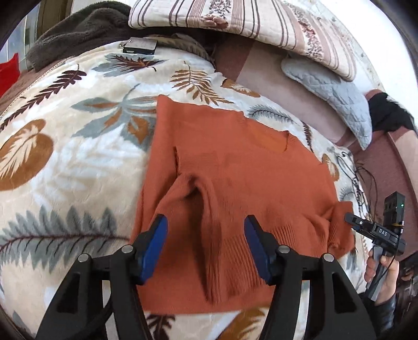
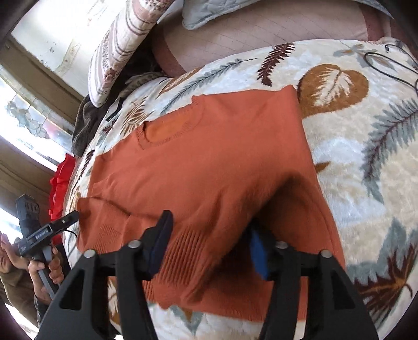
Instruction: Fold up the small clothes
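Note:
An orange knit sweater [image 1: 235,162] lies on a leaf-patterned blanket [image 1: 65,157], both sleeves folded in over the body. My left gripper [image 1: 205,235] is open just above one folded sleeve [image 1: 216,261], whose ribbed cuff lies between the blue fingers. In the right wrist view the sweater [image 2: 209,162] fills the middle. My right gripper [image 2: 209,240] is open over the other sleeve and its cuff [image 2: 183,251]; the cloth bulges between the fingers and partly hides the right one. Each gripper shows at the edge of the other's view: the right one [image 1: 365,225], the left one [image 2: 52,227].
A striped floral quilt [image 1: 248,21] and a grey quilted pad [image 1: 334,96] lie at the far side. A small metal case [image 1: 141,45] sits on the blanket near a brown fleece [image 1: 78,34]. Black cables [image 1: 358,180] trail at the right. Red cloth [image 2: 61,188] lies by the window.

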`<state>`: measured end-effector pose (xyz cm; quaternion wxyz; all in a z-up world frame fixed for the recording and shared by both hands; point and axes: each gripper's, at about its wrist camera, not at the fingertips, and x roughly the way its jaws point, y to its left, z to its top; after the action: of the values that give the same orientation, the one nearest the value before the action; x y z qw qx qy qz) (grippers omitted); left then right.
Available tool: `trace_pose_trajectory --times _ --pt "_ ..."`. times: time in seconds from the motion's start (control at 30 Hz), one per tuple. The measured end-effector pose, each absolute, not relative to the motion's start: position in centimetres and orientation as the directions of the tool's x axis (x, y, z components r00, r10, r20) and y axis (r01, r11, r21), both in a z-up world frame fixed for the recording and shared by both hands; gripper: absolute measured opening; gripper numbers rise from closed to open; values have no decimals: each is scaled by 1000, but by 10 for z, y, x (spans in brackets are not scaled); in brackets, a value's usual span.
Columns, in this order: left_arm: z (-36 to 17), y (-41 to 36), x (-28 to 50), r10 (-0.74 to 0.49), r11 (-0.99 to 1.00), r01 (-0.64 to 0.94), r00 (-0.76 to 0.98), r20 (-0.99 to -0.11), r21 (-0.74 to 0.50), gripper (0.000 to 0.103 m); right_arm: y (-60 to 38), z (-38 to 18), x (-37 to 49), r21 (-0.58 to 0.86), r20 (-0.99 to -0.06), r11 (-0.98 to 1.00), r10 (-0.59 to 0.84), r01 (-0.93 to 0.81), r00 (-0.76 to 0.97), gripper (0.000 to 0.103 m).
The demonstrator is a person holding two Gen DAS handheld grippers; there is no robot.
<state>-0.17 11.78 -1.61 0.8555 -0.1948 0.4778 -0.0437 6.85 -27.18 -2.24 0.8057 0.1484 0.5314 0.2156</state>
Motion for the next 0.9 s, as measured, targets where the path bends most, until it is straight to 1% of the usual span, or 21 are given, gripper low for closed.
trace_pose_trajectory --times 0.13,0.2,0.33,0.37,0.4,0.43,0.47,0.5,0.57,0.67,0.77,0.9 --pt "-24 113 -21 -325 899 -92 517 -792 -429 61 -274 -18 55 497 -781 849 527 -177 336 60" --pt "-29 101 -21 -341 903 -66 492 -801 -425 61 -274 -17 46 507 -777 845 534 -170 334 60" --pt "-38 71 -14 -263 954 -9 443 -857 -298 59 -268 -28 30 518 -787 841 540 -155 298 60" --pt "-40 66 -12 -261 957 -3 437 -861 -292 53 -264 -33 27 517 -794 842 539 -156 281 60" --pt "-40 63 -11 -259 958 2 437 -861 -286 40 -261 -38 25 514 -799 845 534 -149 277 57" --pt "-39 60 -10 -254 960 7 444 -860 -280 31 -259 -40 26 509 -801 847 531 -152 275 52" --pt "-39 60 -9 -249 961 3 450 -858 -277 8 -255 -41 27 501 -804 849 528 -165 275 35" --pt "-36 60 -9 -249 959 -4 459 -853 -283 6 -253 -41 28 495 -803 851 525 -174 281 16" --pt "-30 62 -11 -262 953 -7 481 -837 -302 6 -252 -35 26 485 -797 854 520 -189 307 8" --pt "-16 67 -15 -272 946 -8 519 -810 -323 6 -254 -18 22 472 -772 854 520 -218 365 6" --pt "-5 75 -10 -304 928 -20 538 -786 -373 5 -258 -2 25 476 -743 847 531 -237 408 6" --pt "16 90 10 -311 914 -37 573 -758 -404 5 -266 24 52 477 -702 841 540 -256 465 6"
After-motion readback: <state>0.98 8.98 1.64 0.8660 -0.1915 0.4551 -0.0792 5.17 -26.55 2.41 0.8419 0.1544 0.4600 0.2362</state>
